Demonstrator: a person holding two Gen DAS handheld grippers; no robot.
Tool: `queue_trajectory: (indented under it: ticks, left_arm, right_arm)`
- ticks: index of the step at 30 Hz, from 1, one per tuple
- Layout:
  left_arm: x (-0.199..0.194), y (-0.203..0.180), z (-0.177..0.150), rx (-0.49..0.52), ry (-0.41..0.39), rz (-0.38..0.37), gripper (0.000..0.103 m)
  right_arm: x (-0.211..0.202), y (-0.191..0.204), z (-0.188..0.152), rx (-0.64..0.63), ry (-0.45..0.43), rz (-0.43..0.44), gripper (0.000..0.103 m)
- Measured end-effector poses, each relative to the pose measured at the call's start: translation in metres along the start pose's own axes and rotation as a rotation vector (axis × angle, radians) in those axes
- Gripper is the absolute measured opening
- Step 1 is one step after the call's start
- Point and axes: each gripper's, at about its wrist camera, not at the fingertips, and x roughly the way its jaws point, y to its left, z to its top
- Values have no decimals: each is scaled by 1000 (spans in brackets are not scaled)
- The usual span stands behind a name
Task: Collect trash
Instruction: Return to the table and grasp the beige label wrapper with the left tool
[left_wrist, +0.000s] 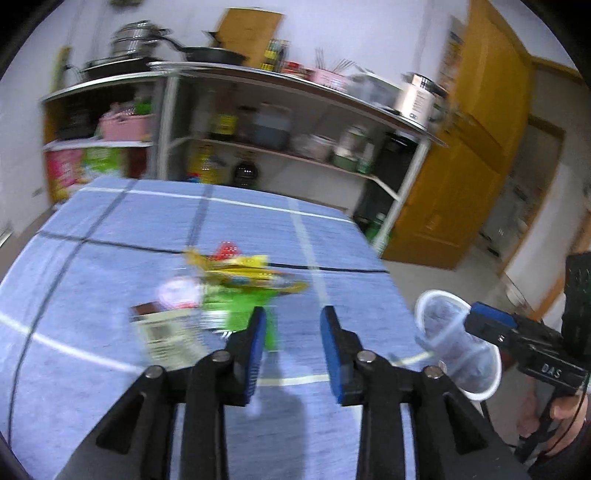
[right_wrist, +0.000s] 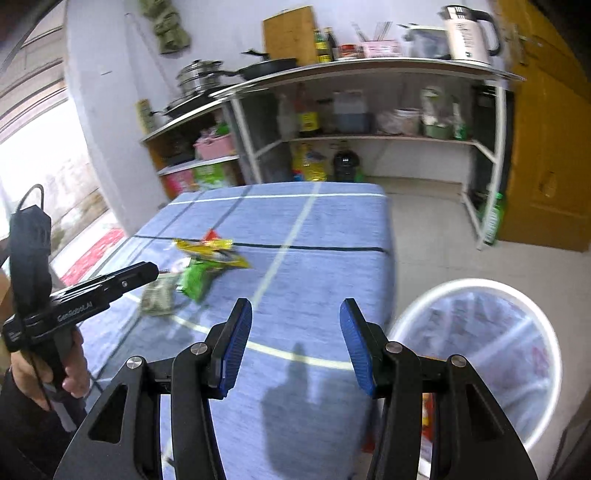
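**Both grippers empty over the blue table, wrappers heaped ahead**

Nearest the cameras, the left gripper (left_wrist: 293, 350) hangs above the blue cloth of the table (left_wrist: 110, 258) with its blue-padded fingers (left_wrist: 258, 350) spread apart and nothing between them. The right gripper (right_wrist: 295, 347) hovers over the near right part of the same table (right_wrist: 332, 229), its jaws likewise wide apart and empty.

Just beyond the left gripper's fingertips lies the trash, a small blurred heap: a green wrapper (left_wrist: 243, 306) closest, a pale printed packet (left_wrist: 162, 332) to its left, a yellow wrapper (left_wrist: 251, 269) behind it and a scrap of red wrapper (left_wrist: 229, 251) at the far edge. In the right wrist view the heap sits left of centre on the cloth, with the green wrapper (right_wrist: 197, 277) in front of the yellow wrapper (right_wrist: 210, 251).

Off the table's right edge, on the floor, stands a white-rimmed bin (right_wrist: 413, 314) lined with a clear bag.

Farther back, a metal shelf unit (right_wrist: 369, 70) against the wall carries pans, bottles and a kettle (right_wrist: 467, 33). A yellow wooden door (right_wrist: 546, 147) stands to its right.
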Motion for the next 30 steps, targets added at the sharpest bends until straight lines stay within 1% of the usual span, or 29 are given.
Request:
queue_trajectory:
  ticks: [2, 6, 9, 11, 15, 19, 21, 23, 25, 26, 28, 29, 30]
  left_arm:
    - [-3, 20, -1, -36, -9, 38, 37]
    - [-4, 47, -6, -84, -2, 83, 38]
    - [2, 62, -13, -108, 27, 105, 38]
    - [8, 70, -19, -125, 61, 120, 38]
    - [16, 83, -29, -169, 118, 104, 38]
    - [25, 86, -32, -197, 151, 91, 38]
    - [30, 87, -32, -205, 162, 94, 38]
    - [31, 85, -32, -195, 153, 99, 38]
    - [31, 84, -33, -185, 150, 108, 33]
    - [31, 83, -33, -180, 150, 111, 23]
    - [30, 83, -35, -179, 153, 102, 16]
    - [28, 84, -34, -178, 145, 101, 10]
    - [26, 84, -34, -174, 137, 98, 7]
  right_arm:
    - [9, 13, 1, -16, 11, 29, 51]
    - [25, 33, 7, -44, 27, 66, 51]
    - [39, 48, 11, -55, 42, 91, 51]
    - [49, 55, 14, -68, 58, 105, 51]
    - [68, 67, 15, -87, 96, 121, 51]
    - [86, 75, 16, -91, 135, 131, 51]
    - [94, 76, 16, -88, 150, 137, 51]
    - [103, 78, 17, -81, 168, 143, 51]
    - [110, 80, 17, -77, 181, 144, 51]
    - [113, 81, 17, -75, 186, 144, 51]
    - [121, 84, 17, -68, 202, 145, 51]
    - [124, 85, 17, -66, 208, 148, 51]
    - [127, 86, 17, -64, 212, 150, 51]
